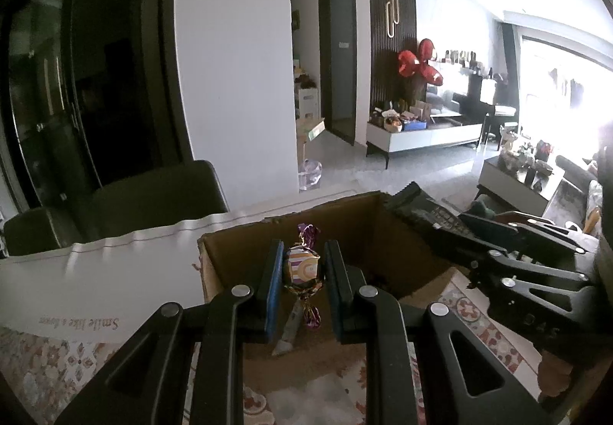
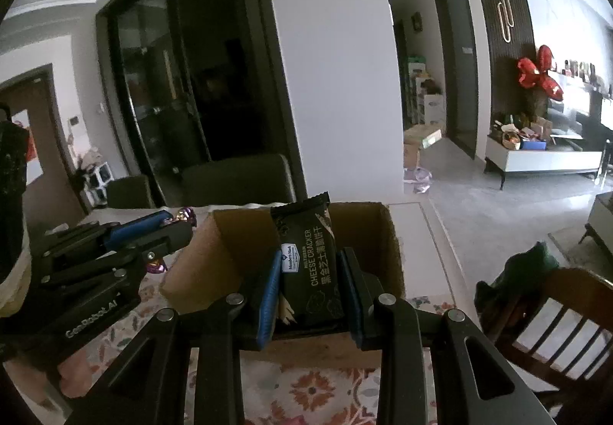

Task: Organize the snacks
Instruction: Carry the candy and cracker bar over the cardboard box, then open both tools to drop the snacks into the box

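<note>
Snacks ride in both of my grippers, and each one is poised over the open cardboard box (image 1: 237, 260) because, as I judge it, that box is where they are meant to be gathered.

On my left, the left gripper (image 1: 302, 268) is clamped on a wrapped candy (image 1: 302, 266). I hold it by its plump middle, so the blue pads (image 1: 274, 283) press on the firm part and the crinkly, shiny purple twists stick out free above and below. The foil looks slippery and thin, so a squeeze on the body seems safer than on a twisted end. From this view the candy hangs just above the box's near wall, with the brown, matte, rough-edged interior behind it.

Further right, the right gripper (image 2: 310, 272) grips a cheese cracker packet (image 2: 310, 256) by its lower half. It stands nearly upright, a flat dark rectangular pouch with a zigzag crimped top edge and white lettering running along its length. The film looks smooth and slightly puffed, so holding it across the narrow sides keeps it from folding. It sits over the middle of the box opening.

Beneath everything lies a patterned tablecloth (image 2: 318, 390), soft-looking with red floral motifs.
</note>
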Demonstrator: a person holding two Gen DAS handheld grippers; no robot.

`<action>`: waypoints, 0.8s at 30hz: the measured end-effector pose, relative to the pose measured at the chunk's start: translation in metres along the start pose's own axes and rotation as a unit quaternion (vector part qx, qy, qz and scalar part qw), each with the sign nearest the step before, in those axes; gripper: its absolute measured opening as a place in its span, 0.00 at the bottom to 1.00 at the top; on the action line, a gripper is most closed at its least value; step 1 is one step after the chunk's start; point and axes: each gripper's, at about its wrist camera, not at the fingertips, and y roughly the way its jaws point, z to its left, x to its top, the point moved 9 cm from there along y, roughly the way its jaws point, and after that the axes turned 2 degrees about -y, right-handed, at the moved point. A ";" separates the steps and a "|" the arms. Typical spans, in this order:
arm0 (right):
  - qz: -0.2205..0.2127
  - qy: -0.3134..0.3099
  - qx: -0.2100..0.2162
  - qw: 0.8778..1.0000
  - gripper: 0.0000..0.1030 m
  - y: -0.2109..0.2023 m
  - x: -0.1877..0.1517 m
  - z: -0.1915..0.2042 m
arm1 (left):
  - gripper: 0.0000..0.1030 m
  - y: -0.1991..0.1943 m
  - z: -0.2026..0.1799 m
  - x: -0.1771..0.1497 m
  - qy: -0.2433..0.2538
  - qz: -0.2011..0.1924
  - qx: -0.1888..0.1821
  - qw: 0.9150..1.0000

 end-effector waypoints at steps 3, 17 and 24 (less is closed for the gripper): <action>0.009 -0.005 -0.005 1.000 0.31 0.011 0.001 -0.004 | 0.21 0.013 0.002 -0.001 0.002 0.011 -0.002 1.000; 0.040 -0.002 -0.025 0.999 0.48 0.045 -0.004 -0.019 | 0.63 0.040 0.011 -0.002 0.004 0.034 0.028 0.999; 0.029 0.007 -0.046 0.999 0.59 0.031 -0.010 -0.021 | 0.70 0.016 0.015 -0.010 0.007 0.015 0.055 0.998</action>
